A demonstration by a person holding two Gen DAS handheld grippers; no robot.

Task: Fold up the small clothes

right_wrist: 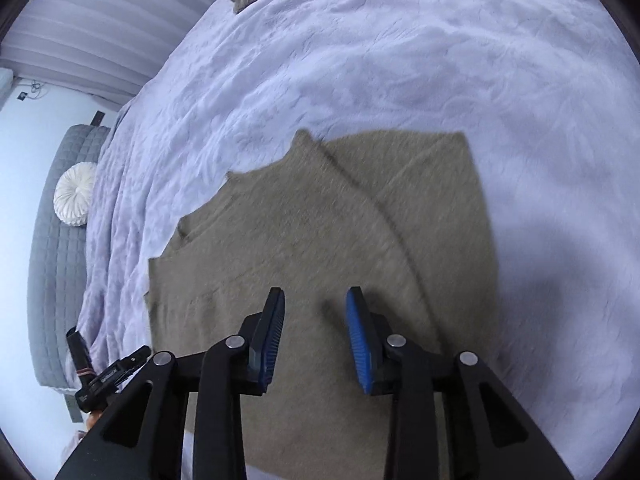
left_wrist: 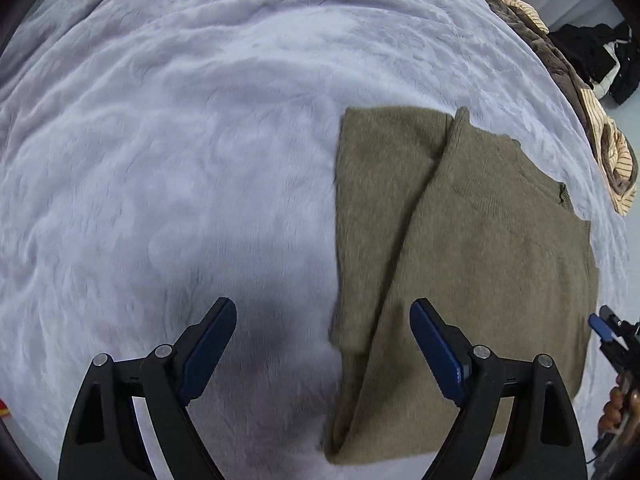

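While two grippers hover parted, one olive sweater [right_wrist: 304,240] lies folded.

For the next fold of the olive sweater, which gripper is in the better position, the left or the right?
Probably the right. The right gripper hangs open directly over the olive sweater. The left gripper, wide open, straddles the sweater's edge, mostly over the lavender blanket.

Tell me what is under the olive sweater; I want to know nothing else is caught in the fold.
Around the olive sweater only the lilac blanket shows. One sleeve lies folded on top. Anything beneath or inside its layers is covered and cannot be seen.
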